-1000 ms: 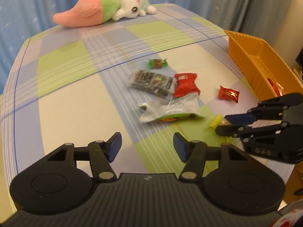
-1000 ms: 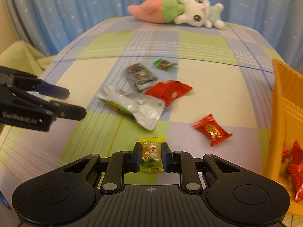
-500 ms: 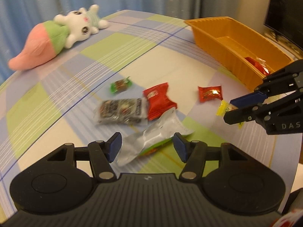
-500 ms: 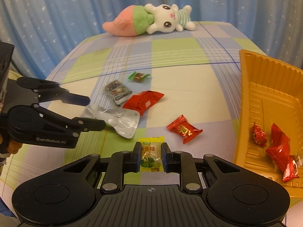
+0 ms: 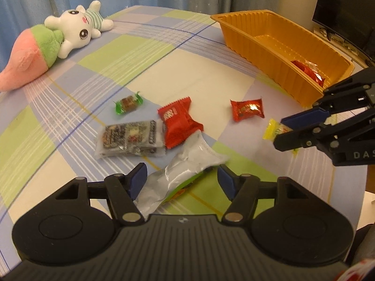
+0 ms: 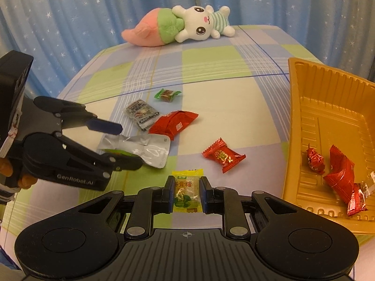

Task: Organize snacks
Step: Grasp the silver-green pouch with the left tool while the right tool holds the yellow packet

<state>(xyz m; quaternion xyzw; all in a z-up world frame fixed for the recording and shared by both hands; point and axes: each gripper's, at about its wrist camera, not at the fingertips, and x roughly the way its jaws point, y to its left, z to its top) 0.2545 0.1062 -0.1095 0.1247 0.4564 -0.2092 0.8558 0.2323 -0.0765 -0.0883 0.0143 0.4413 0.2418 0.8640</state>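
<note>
1. Since a second ago, my right gripper point(image 6: 187, 193) has carried the yellow candy point(image 6: 187, 190) closer to the orange tray point(image 6: 328, 117), and my left gripper point(image 5: 181, 179) has swung in over the silver pouch point(image 5: 185, 168).
2. My right jaws are clamped on the yellow candy, held above the cloth just beside the tray's near wall.
3. My left jaws stand wide, straddling the silver pouch, well apart from the tray.
4. A small red candy point(image 6: 223, 155) lies on the cloth near the tray.
5. Farther from the tray lie a big red packet point(image 6: 173, 124), a grey packet point(image 6: 140, 112) and a green candy point(image 6: 166, 94).
6. Red snacks point(image 6: 339, 175) sit inside the tray.
</note>
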